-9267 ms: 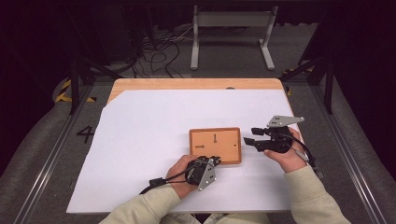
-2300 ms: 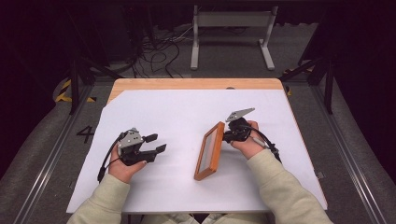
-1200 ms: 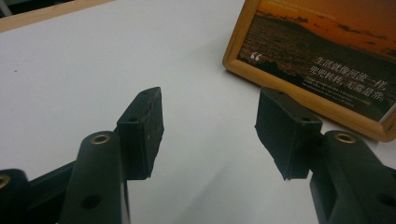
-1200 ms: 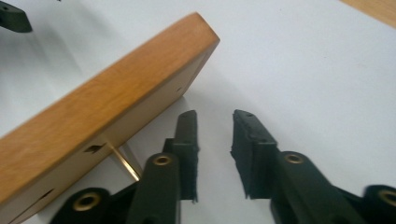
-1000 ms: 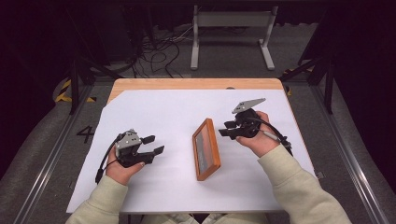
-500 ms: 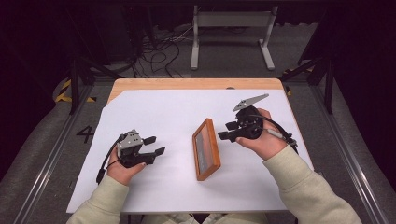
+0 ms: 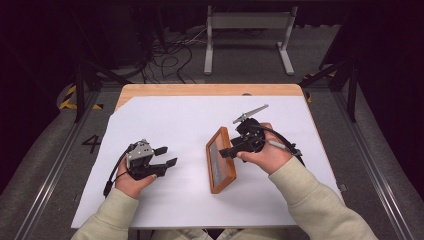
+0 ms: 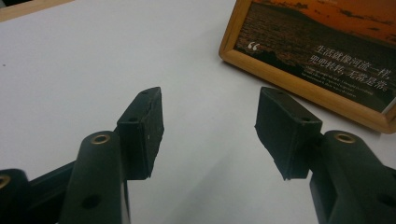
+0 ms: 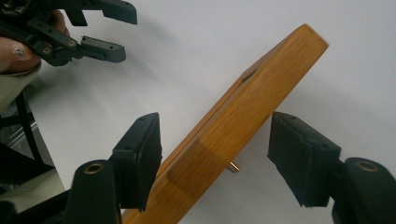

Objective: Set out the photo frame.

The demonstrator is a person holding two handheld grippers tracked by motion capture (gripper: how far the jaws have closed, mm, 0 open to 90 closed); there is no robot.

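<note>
My left gripper (image 7: 161, 156) rests spread and empty on the white sheet (image 7: 165, 120). Picture frame (image 7: 220, 160) stands tilted mid-table. My right gripper (image 9: 215, 154) has just been opening; jaws straddle its edge, pads apart. Risk: unsupported frame tips flat, or a jaw clips it.

We see the picture frame (image 7: 220, 160) on the table (image 7: 190, 110) at centre frame, left gripper (image 7: 162, 156) to its left, right gripper (image 7: 226, 149) touching its right.

bare sheet (image 7: 180, 120) leftward, picture frame (image 7: 220, 160) blocking centre
</note>
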